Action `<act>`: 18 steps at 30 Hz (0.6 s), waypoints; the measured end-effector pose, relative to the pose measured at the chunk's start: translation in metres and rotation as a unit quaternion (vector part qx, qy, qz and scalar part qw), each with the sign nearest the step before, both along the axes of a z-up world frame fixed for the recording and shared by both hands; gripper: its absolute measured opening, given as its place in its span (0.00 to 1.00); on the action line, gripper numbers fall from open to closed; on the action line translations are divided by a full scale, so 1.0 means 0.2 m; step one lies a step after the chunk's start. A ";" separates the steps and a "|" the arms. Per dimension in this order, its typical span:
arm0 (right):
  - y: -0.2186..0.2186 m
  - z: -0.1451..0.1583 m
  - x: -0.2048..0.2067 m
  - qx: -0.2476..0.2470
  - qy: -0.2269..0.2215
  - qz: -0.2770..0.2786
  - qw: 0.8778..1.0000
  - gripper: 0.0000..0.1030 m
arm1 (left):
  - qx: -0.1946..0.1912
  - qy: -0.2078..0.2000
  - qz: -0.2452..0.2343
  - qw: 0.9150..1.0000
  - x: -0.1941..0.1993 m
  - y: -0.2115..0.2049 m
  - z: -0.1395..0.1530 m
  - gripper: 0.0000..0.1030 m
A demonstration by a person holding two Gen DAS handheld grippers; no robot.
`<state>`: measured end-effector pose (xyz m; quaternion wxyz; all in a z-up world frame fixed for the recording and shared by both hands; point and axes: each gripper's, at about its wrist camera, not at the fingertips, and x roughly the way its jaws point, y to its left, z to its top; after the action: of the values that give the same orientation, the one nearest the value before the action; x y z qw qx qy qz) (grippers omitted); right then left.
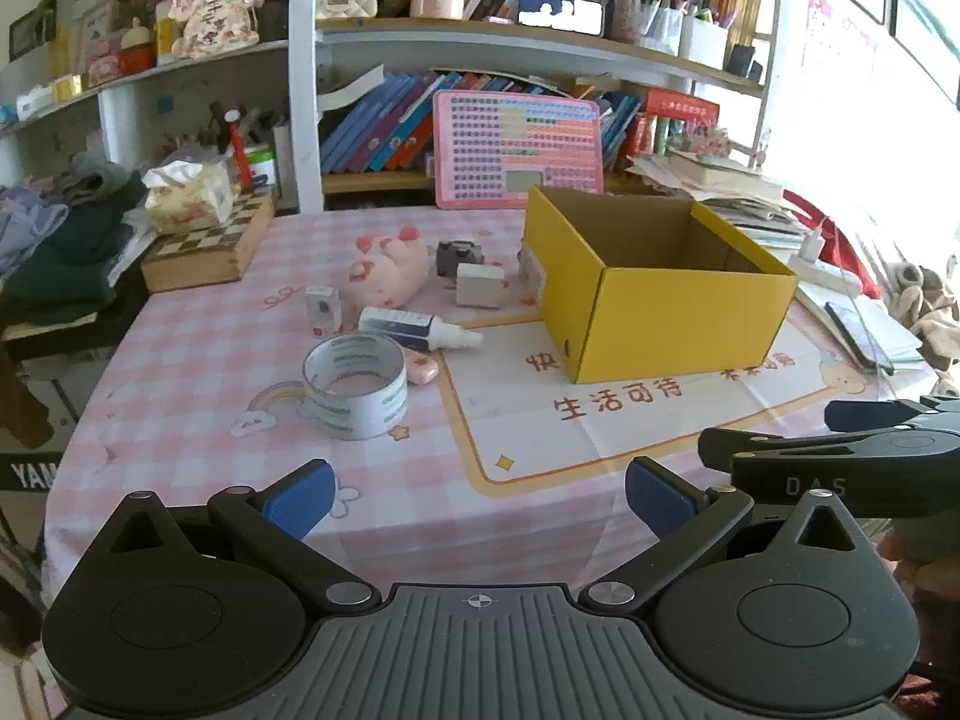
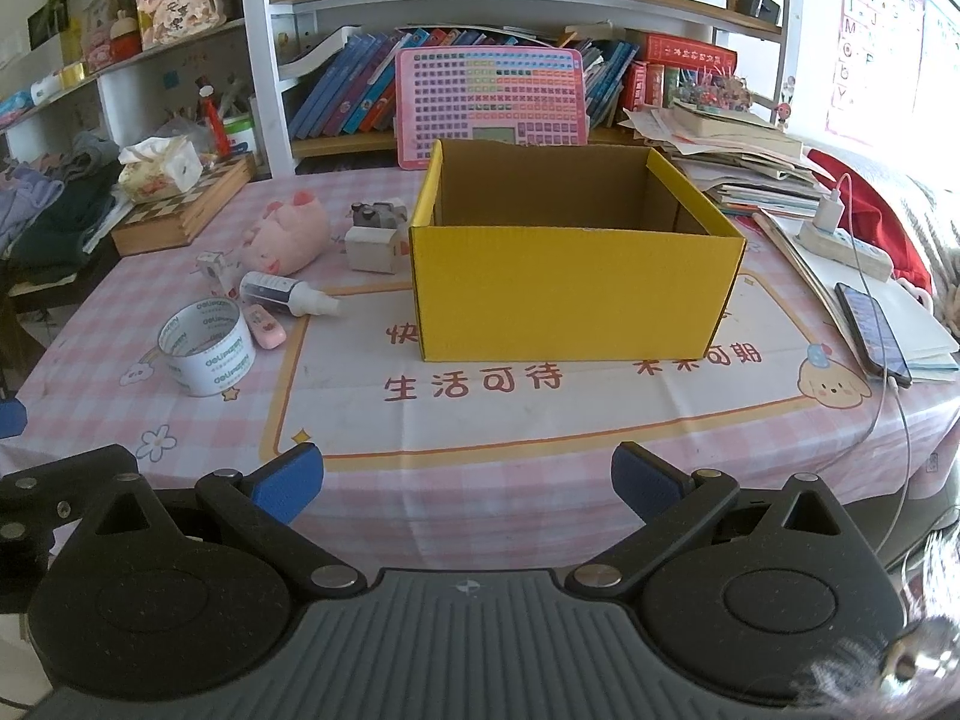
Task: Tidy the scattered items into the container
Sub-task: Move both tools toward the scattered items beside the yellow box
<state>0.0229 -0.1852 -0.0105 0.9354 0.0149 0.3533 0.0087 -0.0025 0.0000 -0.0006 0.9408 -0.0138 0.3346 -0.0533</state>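
An open yellow cardboard box [image 1: 678, 318] [image 2: 570, 294] stands on the pink checked tablecloth; what I see of its inside is bare. Left of it lie a tape roll [image 1: 355, 387] [image 2: 204, 345], a spray bottle [image 1: 417, 327] [image 2: 288, 294], a small pink case [image 1: 422, 367] [image 2: 264, 324], a pink plush pig [image 1: 390, 270] [image 2: 288, 234], a white block [image 1: 479, 285] [image 2: 372, 249], a grey toy camera [image 1: 459, 255] [image 2: 378, 213] and a small white box [image 1: 323, 309] [image 2: 215, 267]. My left gripper [image 1: 477, 495] and right gripper [image 2: 468, 480] are open and empty at the near table edge.
A chessboard box [image 1: 210, 246] with a tissue pack [image 1: 189, 195] sits at the back left. A pink tablet toy [image 2: 489, 105] leans on the bookshelf. A phone [image 2: 873, 333], a power strip [image 2: 846, 246] and paper stacks lie right of the yellow box.
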 end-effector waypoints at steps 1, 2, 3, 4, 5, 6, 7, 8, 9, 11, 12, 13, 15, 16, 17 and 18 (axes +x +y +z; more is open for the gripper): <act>0.00 0.00 0.00 0.000 0.000 0.000 1.000 1.00 | -0.003 -0.001 -0.002 1.000 0.00 0.00 0.00 1.00; 0.00 0.00 0.00 -0.001 0.000 0.001 1.000 1.00 | -0.008 -0.001 -0.005 1.000 0.00 0.01 0.00 1.00; 0.01 0.00 0.00 -0.001 0.000 0.001 1.000 1.00 | -0.011 -0.001 -0.007 1.000 0.00 0.01 0.00 1.00; 0.01 0.00 0.00 -0.001 -0.001 0.001 1.000 1.00 | -0.014 -0.002 -0.009 1.000 -0.01 0.01 0.00 1.00; 0.01 0.00 0.00 -0.001 -0.001 0.000 1.000 1.00 | -0.014 -0.002 -0.010 1.000 -0.01 0.01 0.00 1.00; 0.01 0.00 0.00 -0.001 -0.001 0.000 1.000 1.00 | -0.012 -0.004 -0.009 1.000 -0.01 0.01 0.00 1.00; 0.01 0.01 0.00 -0.002 -0.001 0.000 1.000 1.00 | -0.011 -0.006 -0.010 1.000 -0.01 0.00 0.00 1.00; 0.01 0.01 0.00 -0.002 -0.001 0.000 1.000 1.00 | -0.011 -0.008 -0.011 1.000 -0.02 0.00 0.01 1.00; 0.01 0.01 0.00 -0.002 -0.001 0.000 1.000 1.00 | -0.012 -0.010 -0.012 1.000 -0.02 0.00 0.01 1.00; 0.01 0.01 0.00 -0.002 -0.001 -0.001 1.000 1.00 | -0.013 -0.011 -0.014 1.000 -0.02 0.00 0.01 1.00; 0.01 0.01 0.00 -0.003 -0.001 -0.001 1.000 1.00 | -0.010 -0.011 -0.013 1.000 -0.02 0.00 0.01 1.00; 0.02 0.01 0.00 -0.004 -0.001 -0.001 1.000 1.00 | -0.008 -0.010 -0.013 1.000 -0.02 0.00 0.01 1.00; 0.03 0.01 0.00 -0.007 -0.002 0.000 1.000 1.00 | -0.003 -0.011 -0.012 1.000 -0.02 -0.01 0.01 1.00; 0.03 0.01 0.00 -0.008 -0.002 0.001 1.000 1.00 | -0.003 -0.012 -0.013 1.000 -0.02 -0.01 0.01 1.00; 0.03 0.02 0.00 -0.010 -0.003 0.001 1.000 1.00 | -0.005 -0.014 -0.014 1.000 -0.02 0.00 0.01 1.00; 0.04 0.02 0.00 -0.011 -0.004 0.001 1.000 1.00 | -0.005 -0.016 -0.015 1.000 -0.03 0.00 0.01 1.00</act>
<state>0.0224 -0.1777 -0.0073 0.9368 0.0037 0.3497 0.0060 -0.0078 -0.0005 0.0021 0.9450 -0.0126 0.3194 -0.0692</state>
